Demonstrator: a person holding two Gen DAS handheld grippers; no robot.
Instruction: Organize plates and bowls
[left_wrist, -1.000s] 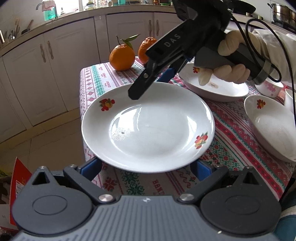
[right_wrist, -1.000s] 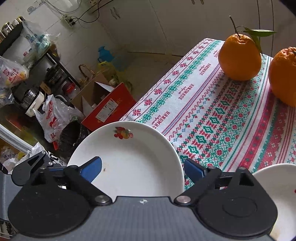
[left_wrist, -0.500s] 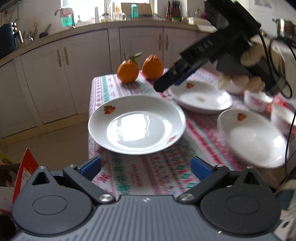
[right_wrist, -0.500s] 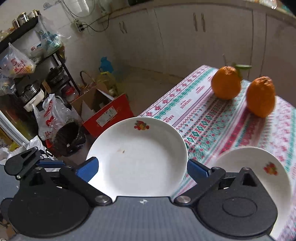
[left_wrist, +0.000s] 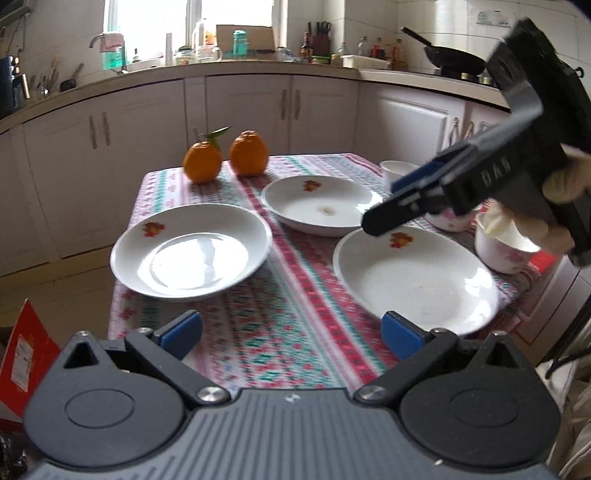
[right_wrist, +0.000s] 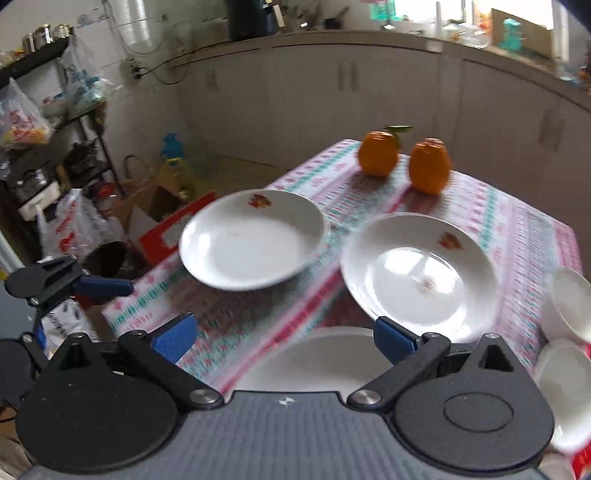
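Three white plates with fruit prints lie on the patterned tablecloth: a left plate, a far plate and a near right plate. Small floral bowls stand at the right edge. My left gripper is open and empty, back from the table's near edge. My right gripper is open and empty, held above the near right plate; it shows in the left wrist view with a gloved hand on it.
Two oranges sit at the table's far end. White kitchen cabinets run behind. A red box, bags and a shelf rack stand on the floor to the table's left.
Both grippers have pulled back and up from the left plate, so the whole table now shows. The right gripper has swung right, over the near right plate.
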